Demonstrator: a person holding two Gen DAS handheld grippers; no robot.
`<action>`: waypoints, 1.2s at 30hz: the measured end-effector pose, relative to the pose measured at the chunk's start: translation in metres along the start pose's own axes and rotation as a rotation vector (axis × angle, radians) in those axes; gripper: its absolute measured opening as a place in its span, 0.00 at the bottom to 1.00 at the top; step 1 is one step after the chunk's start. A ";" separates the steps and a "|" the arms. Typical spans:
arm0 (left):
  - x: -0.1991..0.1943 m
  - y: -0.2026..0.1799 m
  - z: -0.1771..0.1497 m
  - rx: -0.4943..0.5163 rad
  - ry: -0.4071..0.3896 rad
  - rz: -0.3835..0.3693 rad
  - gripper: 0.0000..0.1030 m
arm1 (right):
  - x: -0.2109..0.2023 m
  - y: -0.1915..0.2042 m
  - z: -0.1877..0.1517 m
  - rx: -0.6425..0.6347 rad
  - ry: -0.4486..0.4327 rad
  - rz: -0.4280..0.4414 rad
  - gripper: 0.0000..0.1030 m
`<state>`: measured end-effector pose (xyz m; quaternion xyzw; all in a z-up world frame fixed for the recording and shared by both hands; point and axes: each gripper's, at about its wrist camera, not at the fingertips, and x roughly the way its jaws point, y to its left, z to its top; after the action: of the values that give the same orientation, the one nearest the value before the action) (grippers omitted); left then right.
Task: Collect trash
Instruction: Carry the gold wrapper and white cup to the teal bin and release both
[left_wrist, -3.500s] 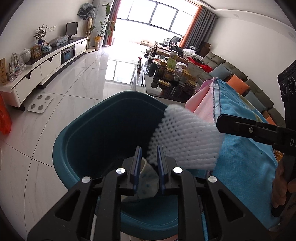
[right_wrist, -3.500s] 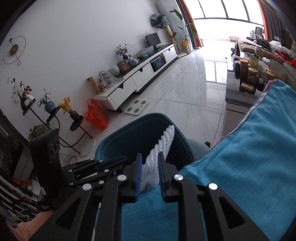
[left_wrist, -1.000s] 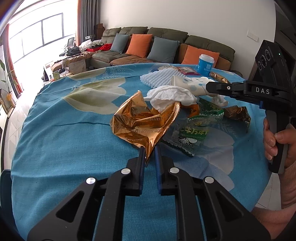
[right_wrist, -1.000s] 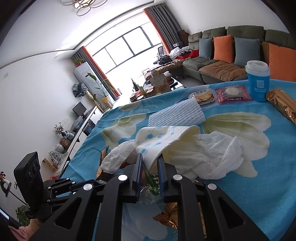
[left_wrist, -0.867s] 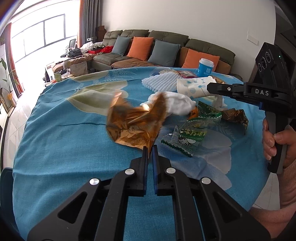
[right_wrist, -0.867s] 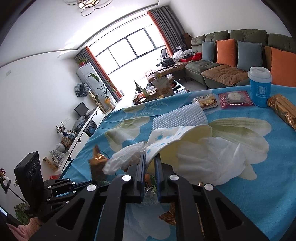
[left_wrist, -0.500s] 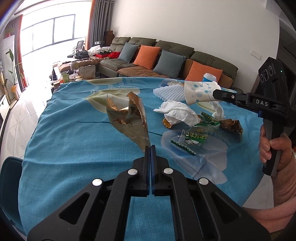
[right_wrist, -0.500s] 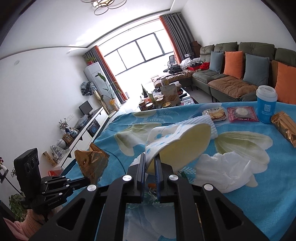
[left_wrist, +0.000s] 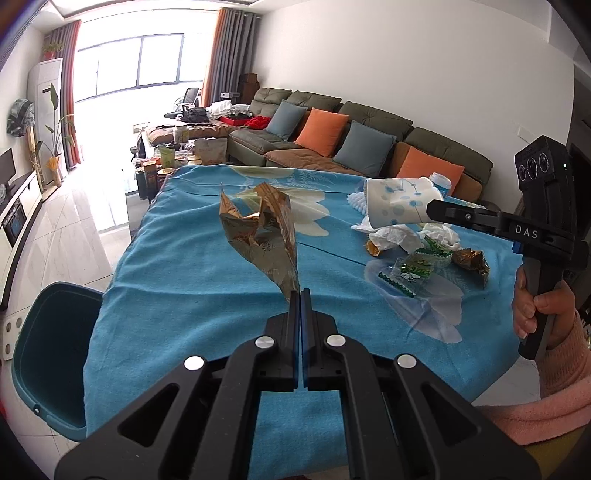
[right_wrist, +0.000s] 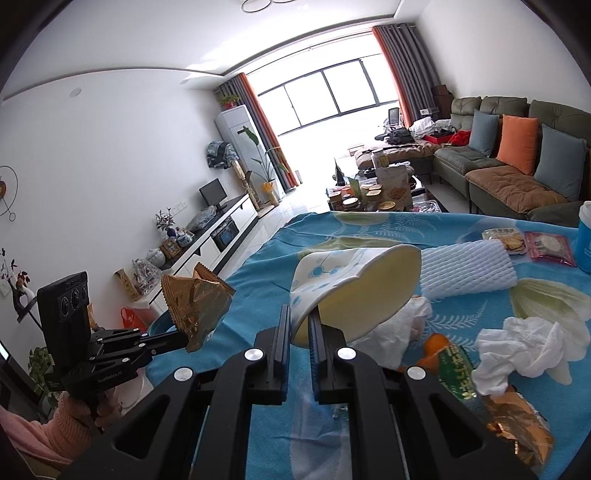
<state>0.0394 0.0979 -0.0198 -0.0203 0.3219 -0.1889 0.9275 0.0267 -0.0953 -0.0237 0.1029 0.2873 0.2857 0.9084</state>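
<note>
Teal plastic bin (left_wrist: 48, 354) on the floor off the blue-clothed table's (left_wrist: 192, 280) left edge, crumpled white tissues (right_wrist: 524, 347) and green snack wrappers (left_wrist: 410, 271) near its right edge, white foam net sleeve (right_wrist: 467, 271) behind them toward the far edge.

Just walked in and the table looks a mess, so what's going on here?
A person is clearing trash off the blue-clothed table, with tongs in each hand. The left tongs are shut on a crumpled gold foil wrapper, lifted off the cloth. The right tongs pinch the rim of a squashed paper cup, also raised. A teal bin waits at the table's edge. Tissues, a green wrapper and white foam netting still lie on the table.
</note>
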 end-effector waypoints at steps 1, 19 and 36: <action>-0.004 0.004 -0.002 -0.008 -0.003 0.012 0.01 | 0.005 0.005 0.000 -0.009 0.010 0.013 0.08; -0.071 0.107 -0.026 -0.179 -0.038 0.225 0.01 | 0.090 0.102 0.012 -0.178 0.147 0.229 0.08; -0.088 0.195 -0.054 -0.304 0.006 0.357 0.01 | 0.161 0.188 0.012 -0.300 0.281 0.352 0.08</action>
<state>0.0089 0.3155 -0.0414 -0.1021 0.3479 0.0288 0.9315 0.0554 0.1507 -0.0231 -0.0253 0.3426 0.4902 0.8010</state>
